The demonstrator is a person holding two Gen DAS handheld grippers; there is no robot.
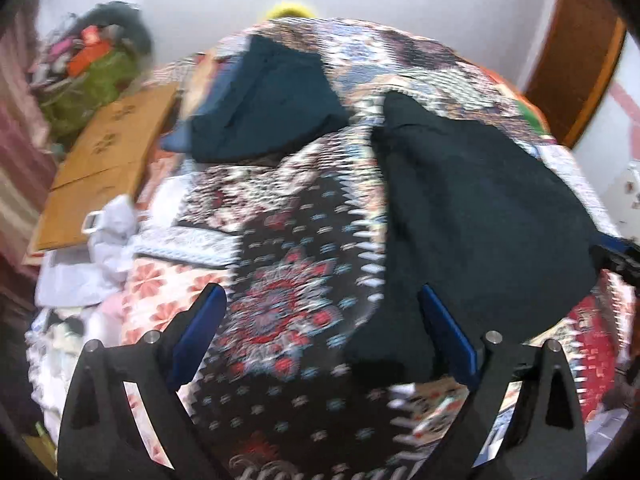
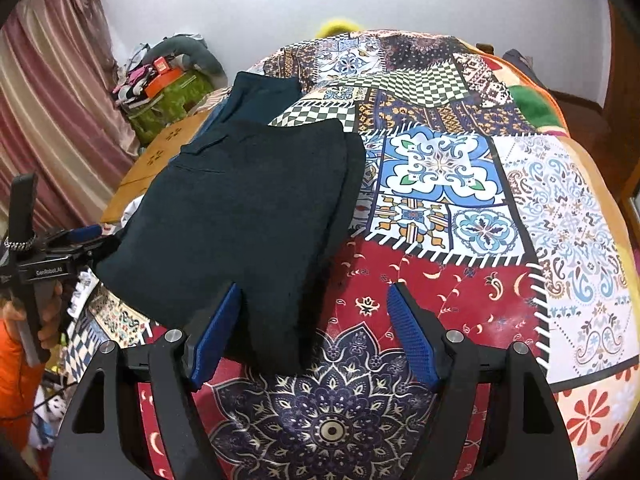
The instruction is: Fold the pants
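Both tools stand wide with nothing between their blue, ribbed pads. Right tool (image 2: pixel 314 330) hangs over the near edge of the folded pants (image 2: pixel 248 216), its left pad over the dark cloth and its right pad over the bedspread (image 2: pixel 460 184); whether the pads touch the cloth cannot be told. Left tool (image 1: pixel 320 336) hangs over the bedspread with its right pad at the edge of the same pants (image 1: pixel 472 216), which lie just beside it on the right in its blurred view. These pants are a matte, dark, thick fabric, folded into a flat, roughly rectangular slab with stacked layers showing along one side and a pocket slit near the far end. Beyond them lies a second folded garment (image 2: pixel 260 92) in dark teal, also flat and rectangular, with a blue piece under it. All rest on a bed covered by a smooth printed patchwork of tiles, checks, paisley and mandalas in red, blue, white and black. From the right wrist view the left tool (image 2: pixel 76 240) shows at the far left as black bars held by a hand (image 2: pixel 44 320) beside an orange sleeve (image 2: pixel 16 372). A tan cardboard sheet (image 1: pixel 104 160) lies flat past the bed, near striped curtains (image 2: pixel 52 100).
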